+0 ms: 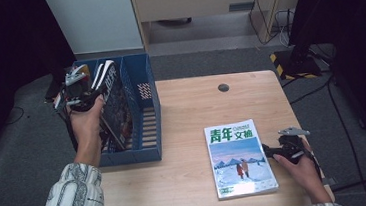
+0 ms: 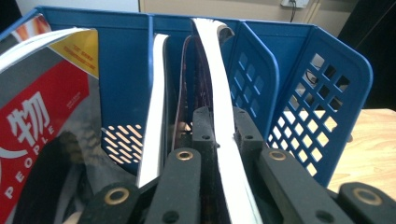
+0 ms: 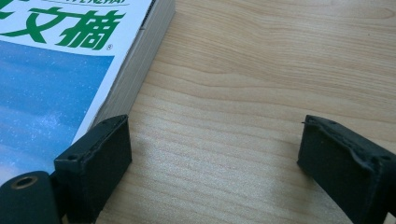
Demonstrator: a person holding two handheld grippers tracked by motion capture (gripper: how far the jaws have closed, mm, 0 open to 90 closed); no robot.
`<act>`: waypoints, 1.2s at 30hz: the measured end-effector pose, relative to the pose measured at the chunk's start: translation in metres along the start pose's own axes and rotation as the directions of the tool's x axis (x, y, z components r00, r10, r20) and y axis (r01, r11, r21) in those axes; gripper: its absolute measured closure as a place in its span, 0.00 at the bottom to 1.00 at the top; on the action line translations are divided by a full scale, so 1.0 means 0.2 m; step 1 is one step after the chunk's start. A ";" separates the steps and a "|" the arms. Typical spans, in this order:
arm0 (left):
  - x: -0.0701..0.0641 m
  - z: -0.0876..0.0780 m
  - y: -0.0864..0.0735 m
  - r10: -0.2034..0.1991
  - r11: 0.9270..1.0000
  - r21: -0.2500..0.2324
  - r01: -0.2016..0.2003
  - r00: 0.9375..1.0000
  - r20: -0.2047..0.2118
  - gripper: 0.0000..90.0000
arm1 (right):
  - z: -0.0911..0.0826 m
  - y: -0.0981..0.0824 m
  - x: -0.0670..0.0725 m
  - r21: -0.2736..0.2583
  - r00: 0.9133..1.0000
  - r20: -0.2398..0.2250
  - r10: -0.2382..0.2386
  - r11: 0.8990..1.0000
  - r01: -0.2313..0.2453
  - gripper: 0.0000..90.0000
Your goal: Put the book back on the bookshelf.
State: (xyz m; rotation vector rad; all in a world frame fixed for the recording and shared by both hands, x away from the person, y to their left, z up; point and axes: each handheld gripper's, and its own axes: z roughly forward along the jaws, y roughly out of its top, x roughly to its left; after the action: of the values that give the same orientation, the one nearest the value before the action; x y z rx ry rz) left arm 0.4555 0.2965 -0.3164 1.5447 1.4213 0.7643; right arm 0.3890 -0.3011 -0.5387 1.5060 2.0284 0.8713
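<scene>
A blue file rack (image 1: 148, 153) with three slots stands at the table's left edge. My left gripper (image 1: 88, 99) is over it, shut on an upright dark-covered magazine (image 1: 112, 96) in the middle slot. In the left gripper view the jaws (image 2: 224, 116) clamp that magazine's white page edge (image 2: 219, 84). A second magazine (image 1: 238, 158), with green characters and a snowy blue cover, lies flat at the front right of the table. My right gripper (image 1: 270, 151) rests just to its right, open. In the right gripper view its jaws (image 3: 215, 149) stand wide on bare wood beside the magazine's page edge (image 3: 135, 79).
A red and grey magazine (image 2: 42, 121) leans in the rack's left slot, and another thin one (image 2: 156, 107) stands beside the held one. The rack's right slot (image 1: 147, 121) holds nothing. A round cable hole (image 1: 223, 87) sits near the table's far edge (image 1: 209, 78).
</scene>
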 end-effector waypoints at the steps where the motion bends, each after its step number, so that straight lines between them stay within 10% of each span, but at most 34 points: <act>1: 0.00 0.00 0.00 -0.005 1.000 -0.003 0.005 1.000 -0.006 0.91 | 0.00 0.00 0.00 0.000 1.000 0.000 0.000 1.000 0.000 0.11; 36: 0.03 0.00 -0.02 0.006 1.000 0.003 -0.006 1.000 -0.001 0.81 | 0.00 0.00 0.00 0.000 1.000 0.000 -0.001 1.000 0.001 0.11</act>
State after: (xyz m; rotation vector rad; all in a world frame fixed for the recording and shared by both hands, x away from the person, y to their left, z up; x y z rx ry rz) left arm 0.4551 0.3018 -0.3215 1.5511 1.4198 0.7672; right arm 0.3890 -0.3011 -0.5387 1.5053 2.0288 0.8711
